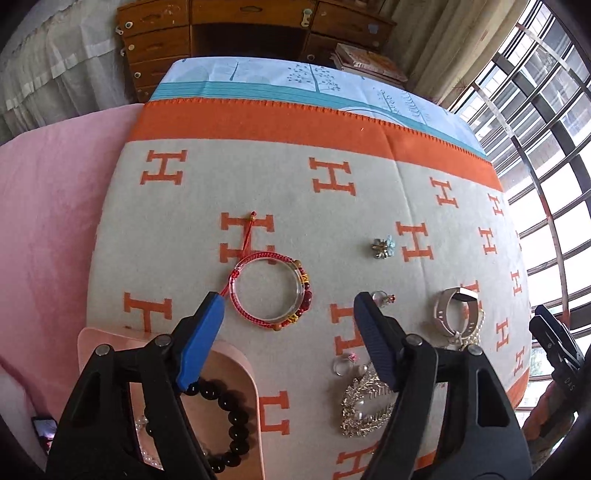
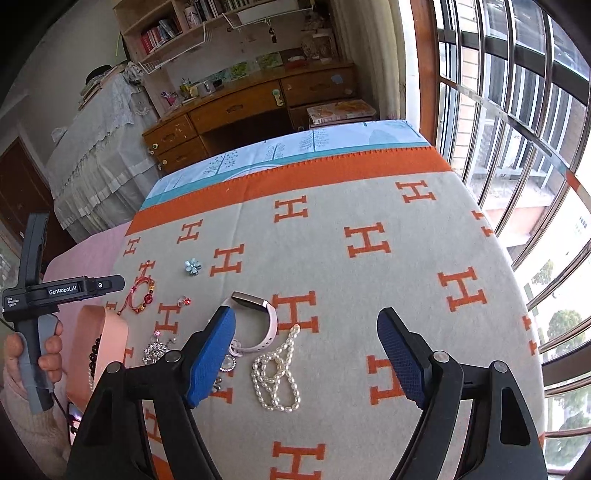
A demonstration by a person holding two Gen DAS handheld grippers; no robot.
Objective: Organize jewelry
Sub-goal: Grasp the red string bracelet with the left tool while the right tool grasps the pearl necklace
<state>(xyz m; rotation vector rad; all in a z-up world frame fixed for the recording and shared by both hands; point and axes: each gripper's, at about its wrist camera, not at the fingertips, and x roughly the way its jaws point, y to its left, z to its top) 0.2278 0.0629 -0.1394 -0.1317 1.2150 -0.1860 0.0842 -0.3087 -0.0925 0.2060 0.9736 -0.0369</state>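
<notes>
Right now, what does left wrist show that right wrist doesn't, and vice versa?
Only left wrist: the left gripper from behind, jaws open and empty, and the clear bangle as a full ring inside the red cord bracelet.

Only right wrist: the right gripper from behind, open and empty, the whole pearl strand, the hand holding the left gripper, and the bookshelf.

Both: the H-pattern blanket, pink tray, black bead bracelet, pink watch, blue flower piece, silver brooch, wooden desk.
</notes>
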